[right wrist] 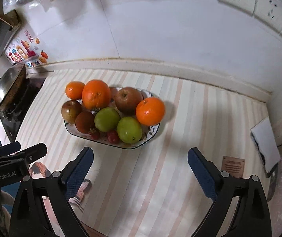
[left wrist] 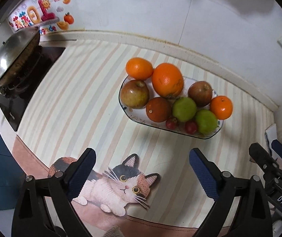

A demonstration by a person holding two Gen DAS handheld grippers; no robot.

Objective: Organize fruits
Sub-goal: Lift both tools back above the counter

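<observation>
Left hand-held gripper [left wrist: 141, 174]: jaws stood wide apart, blue pads facing inward, nothing between them, held off bench. Right hand-held gripper [right wrist: 140, 174]: jaws likewise spread wide, nothing gripped, held off bench. Both pointed forward, side by side, each visible at edge of other's view.

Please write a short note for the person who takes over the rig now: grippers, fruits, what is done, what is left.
Left hand-held gripper: open, holds nothing, above the cat mat.
Right hand-held gripper: open, holds nothing, in front of the plate.
All visible fruit sits piled on the plate: oranges, apples, two green fruits, two small red ones.
Done: fruit gathered there. Left: unclear, maybe only a check.
</observation>
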